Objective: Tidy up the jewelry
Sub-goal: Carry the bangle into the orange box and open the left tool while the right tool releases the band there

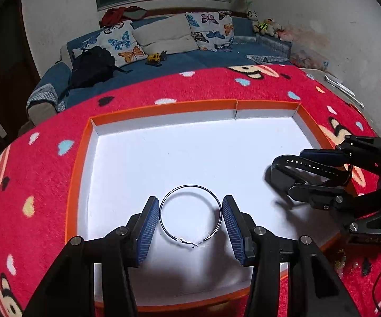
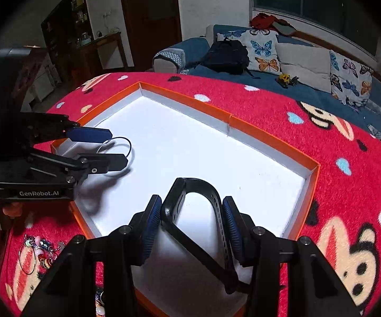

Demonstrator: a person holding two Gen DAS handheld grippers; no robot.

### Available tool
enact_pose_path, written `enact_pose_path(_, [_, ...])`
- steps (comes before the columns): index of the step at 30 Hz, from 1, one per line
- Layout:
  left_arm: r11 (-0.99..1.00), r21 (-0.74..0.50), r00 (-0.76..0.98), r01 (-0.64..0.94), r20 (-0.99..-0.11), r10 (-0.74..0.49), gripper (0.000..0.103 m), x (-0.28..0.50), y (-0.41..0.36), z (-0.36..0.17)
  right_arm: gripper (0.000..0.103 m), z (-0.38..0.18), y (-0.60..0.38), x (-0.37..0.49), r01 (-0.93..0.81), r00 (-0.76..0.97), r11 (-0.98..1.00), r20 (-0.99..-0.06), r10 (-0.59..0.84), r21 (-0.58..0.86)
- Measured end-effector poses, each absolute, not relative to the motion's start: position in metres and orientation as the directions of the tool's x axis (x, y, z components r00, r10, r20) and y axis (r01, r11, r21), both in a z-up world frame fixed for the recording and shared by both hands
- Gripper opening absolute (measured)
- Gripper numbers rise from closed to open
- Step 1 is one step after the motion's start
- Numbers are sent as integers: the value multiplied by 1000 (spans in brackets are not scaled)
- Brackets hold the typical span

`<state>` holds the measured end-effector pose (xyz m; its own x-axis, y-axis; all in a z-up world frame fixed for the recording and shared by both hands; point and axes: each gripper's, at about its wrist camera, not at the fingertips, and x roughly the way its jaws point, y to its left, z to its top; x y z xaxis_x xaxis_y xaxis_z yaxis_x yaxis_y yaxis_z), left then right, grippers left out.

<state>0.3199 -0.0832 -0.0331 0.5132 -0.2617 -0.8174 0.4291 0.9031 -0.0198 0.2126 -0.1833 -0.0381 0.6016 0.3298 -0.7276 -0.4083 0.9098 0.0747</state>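
Over the white floor of the orange-rimmed tray (image 1: 79,163), the left gripper (image 1: 190,220) brackets a thin hoop earring (image 1: 190,212). Its blue ribbed pads (image 1: 145,229) sit at the hoop's two sides; the left wrist view does not settle whether they press the wire or only flank it, and the right wrist view shows the ring between the jaws without resolving contact. Cannot tell whether the hoop rests on the tray or hangs just above it; its shadow falls close beside it. The clasp end points toward the camera, unlatched.

The right gripper (image 2: 191,227) has its jaws clenched on a black wristband (image 2: 190,211), a watch-style strap with a row of holes. The pads (image 2: 152,227) press both sides of the folded loop. The strap's lower end runs out of sight beneath the jaw linkage.

The tray sits on a red cartoon-print blanket (image 2: 335,185) covering the surface. At the lower left of the right wrist view, a small heap of beaded jewelry (image 2: 38,248) lies on the blanket outside the tray, partly cut off by the gripper frame and too blurred to sort into pieces. A sofa (image 1: 164,60) stands behind.
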Motion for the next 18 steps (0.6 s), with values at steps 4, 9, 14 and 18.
enact_pose_path(4, [905, -17, 508, 426, -823, -254, 53, 319, -86, -38, 54, -38, -182, 212, -407, 603, 911, -727, 327, 72])
enact_pose_path(9, [909, -24, 505, 416, -825, -252, 53, 320, -84, -42, 54, -38, -183, 212, -402, 607, 913, -726, 324, 72])
enact_pose_path(14, [909, -20, 508, 416, -824, -251, 53, 319, -84, -42, 56, -38, -183, 215, -395, 609, 916, -726, 320, 73])
enact_pose_path(18, [909, -22, 509, 417, -823, -254, 54, 320, -83, -42, 57, -38, -182, 216, -383, 614, 921, -724, 313, 73])
